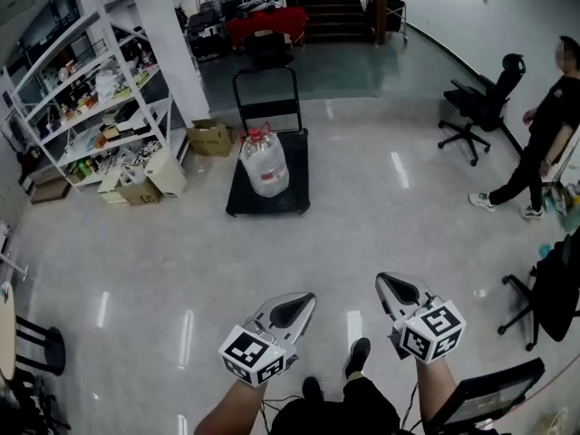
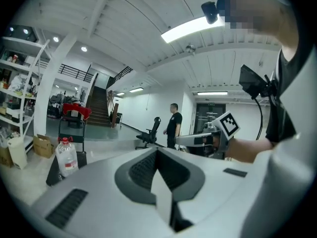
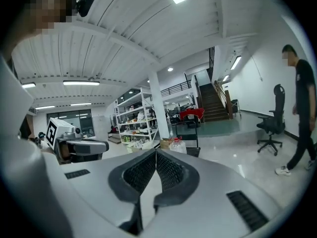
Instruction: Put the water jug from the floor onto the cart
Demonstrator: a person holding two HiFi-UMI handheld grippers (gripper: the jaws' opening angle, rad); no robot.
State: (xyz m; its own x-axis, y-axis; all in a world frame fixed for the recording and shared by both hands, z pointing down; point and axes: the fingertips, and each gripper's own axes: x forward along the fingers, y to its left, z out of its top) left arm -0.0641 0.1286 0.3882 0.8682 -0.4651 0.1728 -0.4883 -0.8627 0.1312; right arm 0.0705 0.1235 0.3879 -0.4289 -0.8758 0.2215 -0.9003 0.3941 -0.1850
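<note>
A clear water jug (image 1: 265, 163) with a red cap stands upright on the black flat cart (image 1: 294, 193) in the middle of the floor, well ahead of me. My left gripper (image 1: 309, 298) and right gripper (image 1: 381, 280) are held low in front of me, side by side, both shut with nothing between their jaws and far from the jug. The left gripper view shows the jug (image 2: 66, 156) on the cart (image 2: 52, 170) at the left. In the right gripper view the jug (image 3: 177, 145) and cart (image 3: 193, 150) sit just above the shut jaws.
White shelving (image 1: 91, 98) with clutter and cardboard boxes (image 1: 210, 137) line the left. An office chair (image 1: 480, 107) and a standing person (image 1: 548, 134) are at the right, another chair (image 1: 544, 293) nearer me. Stairs (image 1: 326, 3) and a red-covered table (image 1: 267, 21) lie beyond the cart.
</note>
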